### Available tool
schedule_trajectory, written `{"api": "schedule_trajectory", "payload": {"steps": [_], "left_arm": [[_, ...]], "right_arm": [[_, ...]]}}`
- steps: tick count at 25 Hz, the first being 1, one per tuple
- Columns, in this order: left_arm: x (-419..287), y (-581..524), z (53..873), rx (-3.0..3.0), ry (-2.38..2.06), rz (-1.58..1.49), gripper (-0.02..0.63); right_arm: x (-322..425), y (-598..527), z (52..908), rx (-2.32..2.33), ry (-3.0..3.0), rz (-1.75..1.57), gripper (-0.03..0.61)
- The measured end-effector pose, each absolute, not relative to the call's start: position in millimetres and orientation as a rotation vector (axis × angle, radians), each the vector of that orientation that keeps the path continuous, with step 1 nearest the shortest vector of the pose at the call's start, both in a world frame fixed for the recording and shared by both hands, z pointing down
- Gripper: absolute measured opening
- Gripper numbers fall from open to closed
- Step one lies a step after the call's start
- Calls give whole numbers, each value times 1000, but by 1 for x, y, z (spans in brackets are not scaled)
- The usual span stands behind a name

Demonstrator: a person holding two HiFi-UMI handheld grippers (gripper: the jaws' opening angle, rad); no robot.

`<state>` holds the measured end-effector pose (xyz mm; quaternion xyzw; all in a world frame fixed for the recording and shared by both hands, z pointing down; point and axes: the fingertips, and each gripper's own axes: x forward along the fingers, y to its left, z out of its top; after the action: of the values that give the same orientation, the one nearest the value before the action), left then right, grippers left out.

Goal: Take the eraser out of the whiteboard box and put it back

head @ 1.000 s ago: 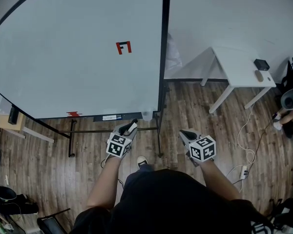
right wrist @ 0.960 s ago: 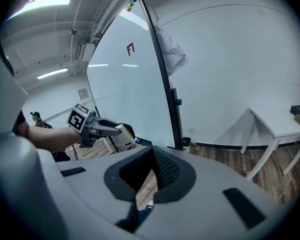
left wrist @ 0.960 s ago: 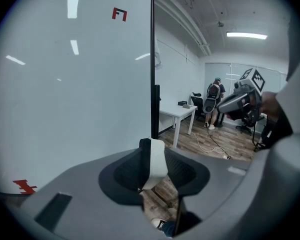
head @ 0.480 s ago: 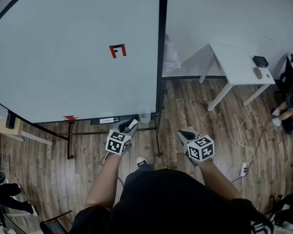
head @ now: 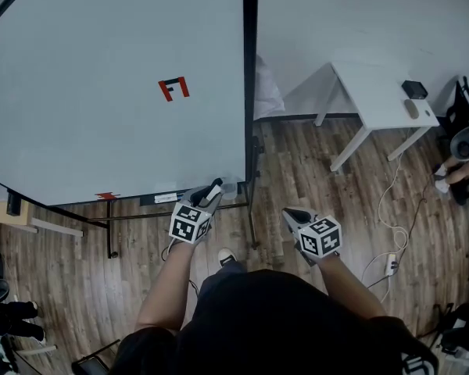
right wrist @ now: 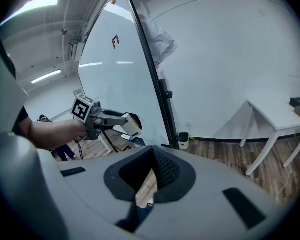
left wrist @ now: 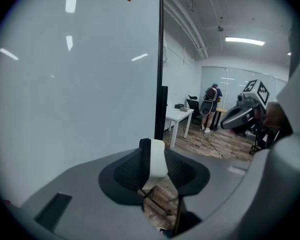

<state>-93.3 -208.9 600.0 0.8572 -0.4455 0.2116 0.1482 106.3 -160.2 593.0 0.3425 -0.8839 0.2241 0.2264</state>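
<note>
My left gripper [head: 211, 194] is shut on the eraser [head: 214, 188], a black-and-white block that stands upright between the pads [left wrist: 157, 156]. It hangs just left of the small clear box [head: 231, 186] at the lower right corner of the whiteboard [head: 102, 92]. From the right gripper view the eraser [right wrist: 131, 125] shows at the left gripper's [right wrist: 126, 122] tip, in front of the board's tray. The box [right wrist: 183, 140] stands by the black frame post. My right gripper [head: 291, 214] hovers over the floor to the right, its jaws [right wrist: 151, 156] closed with nothing in them.
A white table [head: 375, 104] with small dark items stands at the right by the wall. A white cable [head: 391, 209] and a power strip [head: 391, 266] lie on the wood floor. The board's stand legs [head: 109, 225] spread below it. A person [left wrist: 210, 101] stands far off.
My left gripper with the eraser has moved up toward the clear box at the board's corner. The right gripper has shifted only slightly. The whole scene has slid left in the head view.
</note>
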Motion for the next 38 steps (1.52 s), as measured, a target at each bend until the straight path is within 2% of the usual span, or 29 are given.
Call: {"api": "schedule_trajectory", "payload": {"steps": [38], "left_arm": [[-63, -269, 659, 2442, -1113, 653, 144]], "right_arm": [[112, -195, 634, 968, -2341, 743, -5]]}}
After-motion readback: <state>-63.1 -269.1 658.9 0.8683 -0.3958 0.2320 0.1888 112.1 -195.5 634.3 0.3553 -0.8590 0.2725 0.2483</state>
